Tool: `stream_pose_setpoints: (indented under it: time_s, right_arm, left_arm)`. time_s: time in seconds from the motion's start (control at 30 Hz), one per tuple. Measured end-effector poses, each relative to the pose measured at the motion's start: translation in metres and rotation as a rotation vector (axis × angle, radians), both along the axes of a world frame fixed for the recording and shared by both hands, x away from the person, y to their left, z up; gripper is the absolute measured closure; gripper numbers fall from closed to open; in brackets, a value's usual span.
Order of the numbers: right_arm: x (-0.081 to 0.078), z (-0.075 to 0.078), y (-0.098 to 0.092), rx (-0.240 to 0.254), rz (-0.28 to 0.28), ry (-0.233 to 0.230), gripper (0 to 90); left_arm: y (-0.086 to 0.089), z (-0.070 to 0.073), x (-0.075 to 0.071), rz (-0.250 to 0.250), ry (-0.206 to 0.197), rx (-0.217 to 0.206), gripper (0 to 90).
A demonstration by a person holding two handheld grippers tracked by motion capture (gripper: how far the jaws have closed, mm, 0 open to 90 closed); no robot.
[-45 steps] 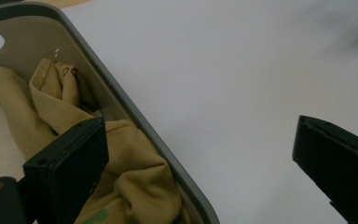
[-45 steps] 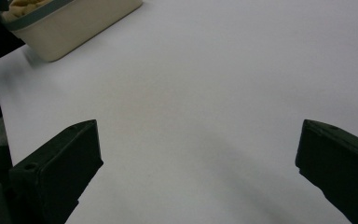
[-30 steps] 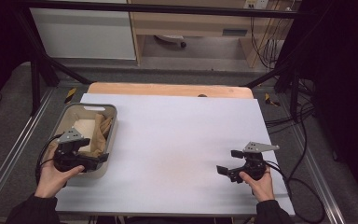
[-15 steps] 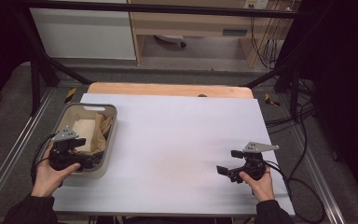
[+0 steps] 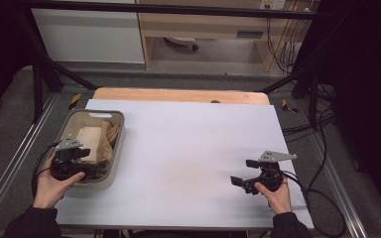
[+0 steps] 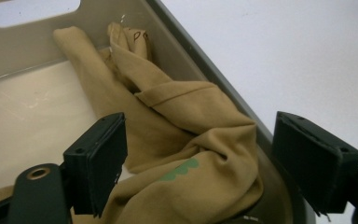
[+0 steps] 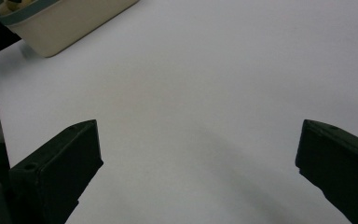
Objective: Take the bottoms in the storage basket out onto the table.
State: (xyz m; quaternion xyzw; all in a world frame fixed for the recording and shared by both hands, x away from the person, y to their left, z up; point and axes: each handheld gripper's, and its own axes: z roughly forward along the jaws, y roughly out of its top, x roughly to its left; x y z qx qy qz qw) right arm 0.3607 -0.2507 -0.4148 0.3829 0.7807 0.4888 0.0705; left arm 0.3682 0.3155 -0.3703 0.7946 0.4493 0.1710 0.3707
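A grey bin (image 5: pixel 116 144) sits at the table's left with a crumpled tan cloth (image 5: pixel 109 141) inside it. My left gripper (image 5: pixel 95 169) hangs at the bin's near end, jaws wide apart. In the left gripper view the tan cloth (image 6: pixel 182 126), marked with a small green patch, bunches against the bin wall (image 6: pixel 186 56) between the open jaws of the left gripper (image 6: pixel 214 163), and I see no contact. My right gripper (image 5: pixel 243 173) rests low over the white table at the near right, open and holding nothing, as the right gripper view (image 7: pixel 196 172) confirms.
The white table cover (image 5: pixel 193 148) stretches between the two grippers. A wooden strip (image 5: pixel 178 94) runs along the far edge. Cables (image 5: pixel 322 168) trail off the right side. In the right gripper view the bin (image 7: pixel 60 23) stands far off at the upper left.
My left gripper has drawn back toward the near end of the bin and slightly left. The right gripper has stayed where it was.
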Motion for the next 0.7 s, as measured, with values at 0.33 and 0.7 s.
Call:
stream_pose_setpoints:
  time_s: [0.33,0.7]
  right_arm:
    - [0.0002,-0.0004,0.0001,-0.004,0.004,-0.001,0.6]
    - [0.0002,-0.0005,0.0003,-0.004,0.004,0.004,0.6]
  left_arm:
    - [-0.0026,-0.0071,0.0020,-0.001,0.014,0.053,23.1]
    - [-0.0044,-0.0105,0.0029,-0.006,0.029,0.080,28.8]
